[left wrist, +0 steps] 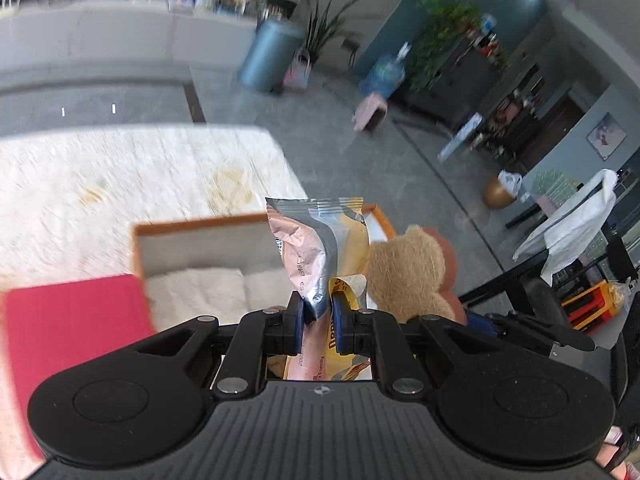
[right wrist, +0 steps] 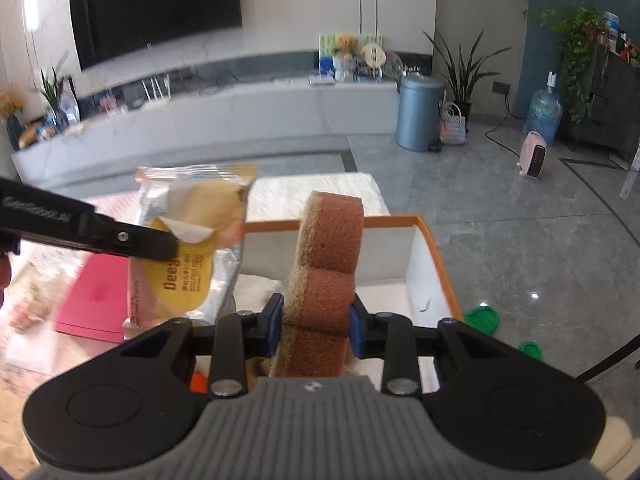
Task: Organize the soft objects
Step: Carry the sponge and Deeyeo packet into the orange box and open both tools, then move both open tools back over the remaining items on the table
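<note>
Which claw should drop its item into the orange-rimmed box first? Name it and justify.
Right. The right claw holds the brown sponge directly in front of the orange-rimmed box; the left claw holds its wipes packet beside it, nearer the red folder.

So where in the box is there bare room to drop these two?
The box floor shows bare white between the back wall and right wall, beyond the sponge. The left side is crowded: the packet in the left claw hangs there beside the red lid.
</note>
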